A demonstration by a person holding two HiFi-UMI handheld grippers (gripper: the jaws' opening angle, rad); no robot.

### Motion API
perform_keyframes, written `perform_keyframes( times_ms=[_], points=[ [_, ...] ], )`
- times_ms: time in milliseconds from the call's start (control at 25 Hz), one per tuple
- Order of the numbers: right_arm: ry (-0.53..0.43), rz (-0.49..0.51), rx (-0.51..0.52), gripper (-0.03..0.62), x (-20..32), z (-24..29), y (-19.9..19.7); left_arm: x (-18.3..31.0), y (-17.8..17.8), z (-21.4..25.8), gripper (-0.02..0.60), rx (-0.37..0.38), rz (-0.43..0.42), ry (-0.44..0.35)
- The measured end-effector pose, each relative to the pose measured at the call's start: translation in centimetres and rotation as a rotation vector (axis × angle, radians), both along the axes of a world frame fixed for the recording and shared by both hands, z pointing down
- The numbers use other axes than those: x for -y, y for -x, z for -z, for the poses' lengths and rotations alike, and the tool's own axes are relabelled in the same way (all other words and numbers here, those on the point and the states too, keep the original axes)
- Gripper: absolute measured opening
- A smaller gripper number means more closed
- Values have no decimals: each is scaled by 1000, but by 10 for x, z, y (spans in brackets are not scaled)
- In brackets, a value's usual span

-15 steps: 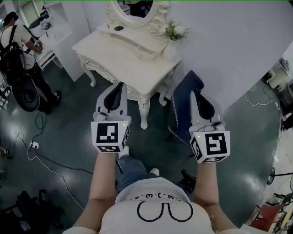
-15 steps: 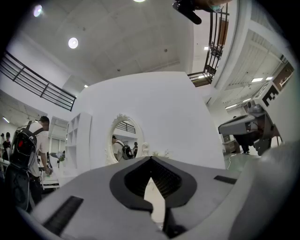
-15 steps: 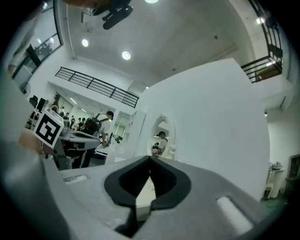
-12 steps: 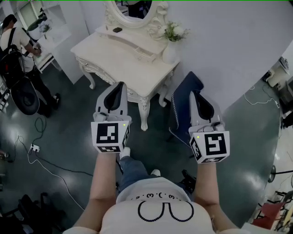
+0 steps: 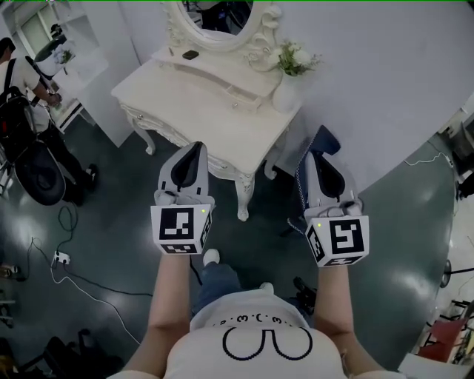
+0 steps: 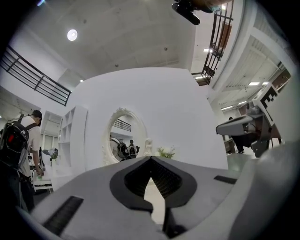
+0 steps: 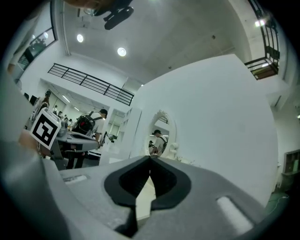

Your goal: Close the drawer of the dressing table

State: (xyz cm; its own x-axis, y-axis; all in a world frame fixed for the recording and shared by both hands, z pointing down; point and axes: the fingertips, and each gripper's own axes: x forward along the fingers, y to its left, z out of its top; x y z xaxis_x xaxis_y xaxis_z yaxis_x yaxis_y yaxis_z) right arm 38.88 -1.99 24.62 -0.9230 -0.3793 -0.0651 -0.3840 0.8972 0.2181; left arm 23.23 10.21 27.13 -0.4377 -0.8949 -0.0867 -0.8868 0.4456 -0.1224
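The cream dressing table (image 5: 200, 104) with its oval mirror (image 5: 211, 18) stands ahead of me in the head view. A small drawer (image 5: 241, 95) in the raised shelf under the mirror seems to stick out slightly. My left gripper (image 5: 196, 146) is level over the table's front edge, shut and empty. My right gripper (image 5: 323, 154) hangs to the right of the table, above a blue chair (image 5: 324, 141), also shut and empty. In the left gripper view the closed jaws (image 6: 151, 158) point at the mirror (image 6: 121, 136). The right gripper (image 7: 150, 158) faces it too.
A white vase of flowers (image 5: 287, 87) stands on the table's right corner. A person with a backpack (image 5: 22, 104) works at a white shelf unit (image 5: 78, 55) on the left. Cables (image 5: 59, 259) lie on the dark floor.
I have stepped closer to the dressing table. Both grippers moved forward with me, and the left one now reaches over the table's front edge. Both stay shut.
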Motion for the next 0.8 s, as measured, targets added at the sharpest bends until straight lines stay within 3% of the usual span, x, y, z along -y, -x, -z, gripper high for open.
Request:
perform_keyframes(
  times_ms=[520,800],
  points=[
    [35,-121,-17,3,-3,-14,161,14,175,-5,-2,-27,-101,7],
    [31,-136,-68,3,-2,-21,227,12,247,-12,-2,-70,-87,4]
  ],
)
